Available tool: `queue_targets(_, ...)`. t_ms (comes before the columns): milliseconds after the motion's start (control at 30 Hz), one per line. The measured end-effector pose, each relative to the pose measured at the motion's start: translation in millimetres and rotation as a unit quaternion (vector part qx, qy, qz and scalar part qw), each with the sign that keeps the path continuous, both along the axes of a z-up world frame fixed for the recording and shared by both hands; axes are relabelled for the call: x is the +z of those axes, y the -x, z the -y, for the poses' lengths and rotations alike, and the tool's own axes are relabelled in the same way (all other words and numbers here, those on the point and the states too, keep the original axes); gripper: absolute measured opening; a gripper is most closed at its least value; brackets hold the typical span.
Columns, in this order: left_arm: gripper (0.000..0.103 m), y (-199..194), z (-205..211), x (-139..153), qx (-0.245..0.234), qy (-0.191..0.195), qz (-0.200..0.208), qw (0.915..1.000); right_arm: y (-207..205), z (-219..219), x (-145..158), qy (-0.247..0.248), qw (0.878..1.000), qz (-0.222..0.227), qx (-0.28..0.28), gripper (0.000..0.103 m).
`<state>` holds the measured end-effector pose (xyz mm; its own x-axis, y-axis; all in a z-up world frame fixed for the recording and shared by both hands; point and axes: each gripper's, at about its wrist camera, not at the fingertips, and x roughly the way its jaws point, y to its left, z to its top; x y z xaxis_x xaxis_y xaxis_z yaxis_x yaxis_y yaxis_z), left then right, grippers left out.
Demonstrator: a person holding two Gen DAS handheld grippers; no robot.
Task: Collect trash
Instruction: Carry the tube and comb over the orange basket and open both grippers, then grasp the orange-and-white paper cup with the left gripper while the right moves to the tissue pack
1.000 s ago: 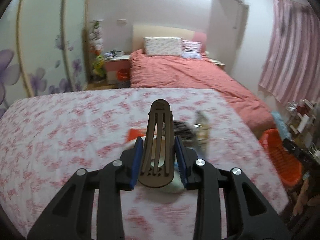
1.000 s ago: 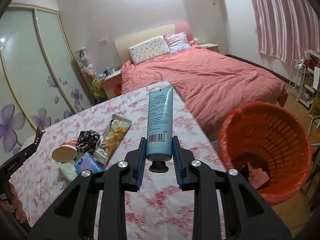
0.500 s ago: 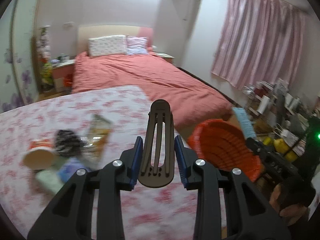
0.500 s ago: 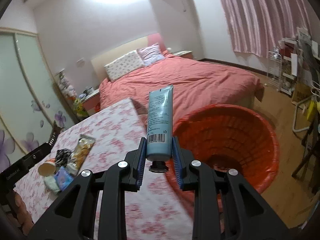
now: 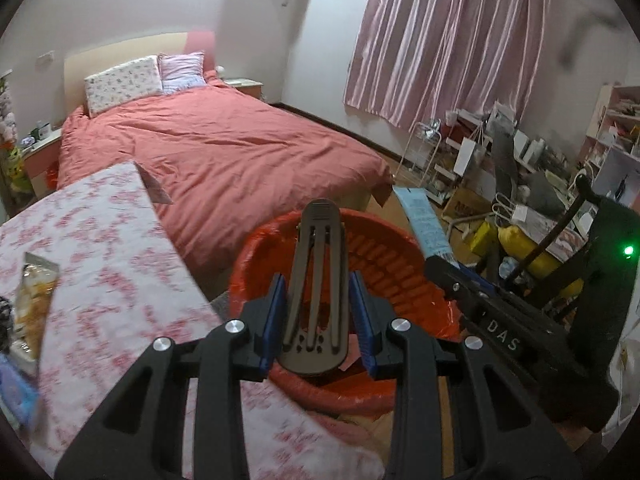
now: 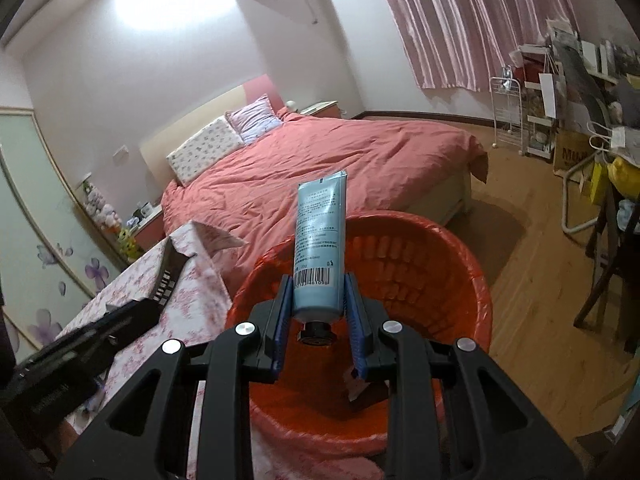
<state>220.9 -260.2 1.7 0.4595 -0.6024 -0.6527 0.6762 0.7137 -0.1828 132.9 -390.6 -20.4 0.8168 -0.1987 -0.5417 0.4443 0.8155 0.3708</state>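
My left gripper [image 5: 316,312] is shut on a brown plastic clip [image 5: 318,280] and holds it over the red bin [image 5: 384,256]. My right gripper [image 6: 318,308] is shut on a light blue tube [image 6: 320,240], cap end between the pads, above the same red bin [image 6: 452,280]. The tube also shows at the right in the left wrist view [image 5: 424,224]. A few scraps lie at the bin's bottom. A snack wrapper [image 5: 36,300] and a blue packet [image 5: 14,392] lie on the floral table [image 5: 120,272].
A large bed with a red cover [image 5: 224,152] stands behind the bin. Cluttered shelves and bags [image 5: 520,184] fill the right side. Pink curtains [image 5: 460,40] hang at the back. The bin sits on wooden floor [image 6: 540,340] beside the table's edge.
Both grippers have swung right from over the table to above the red bin, still holding the clip and the tube. The table trash has slid to the left edge of view.
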Motion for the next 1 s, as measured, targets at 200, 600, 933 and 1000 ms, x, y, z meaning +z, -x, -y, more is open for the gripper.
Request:
queue_targets(200, 0.054, -15, -1, -22, 0.027, -0.029, -0.008, 0.9992, 4, 11, -15, -0.003, 1.0, -0.015, -0.011, 0.048)
queue_targets(600, 0.075, -21, -89, -18, 0.119, -0.068, 0.029, 0.9901, 2, -17, -9, 0.029, 0.999, -0.041, 0.004, 0.05)
queue_targets(933, 0.08, -25, -211, -2, 0.224, -0.074, 0.047, 0.9706, -8, -63, 3, 0.051, 0.996, -0.048, 0.052, 0.05)
queue_targets(1000, 0.082, -26, -243, 0, 0.253, -0.078, 0.052, 0.9628, -11, -77, 4, 0.055, 0.995, -0.05, 0.064, 0.05)
